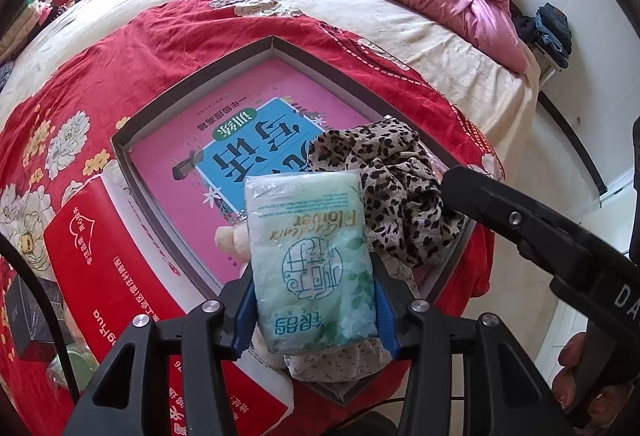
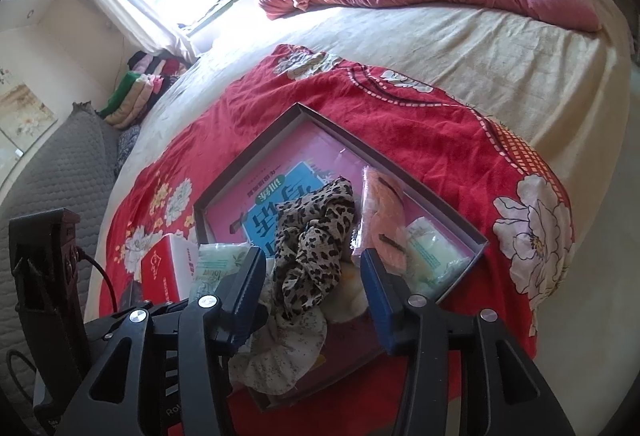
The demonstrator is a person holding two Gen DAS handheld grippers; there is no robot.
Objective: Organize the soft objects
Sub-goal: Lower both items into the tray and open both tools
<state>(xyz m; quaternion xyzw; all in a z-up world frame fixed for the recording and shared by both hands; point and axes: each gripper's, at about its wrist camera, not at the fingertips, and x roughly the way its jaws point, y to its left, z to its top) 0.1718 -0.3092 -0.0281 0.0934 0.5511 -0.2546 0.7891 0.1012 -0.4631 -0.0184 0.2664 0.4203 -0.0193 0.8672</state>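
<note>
L fingers (image 1: pixel 248 300) pinch crinkly, prob. plastic tissue pack (image 1: pixel 312 260).

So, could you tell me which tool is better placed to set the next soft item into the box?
Left. The left tool already grips the tissue pack over the box, so it probably only needs lowering. The right tool is open and empty above the leopard-print cloth.

The left gripper (image 1: pixel 316 300) clamps a tissue pack (image 1: pixel 312 260) over the box (image 1: pixel 168 95), beside leopard-print cloth (image 1: pixel 396 187).
</note>
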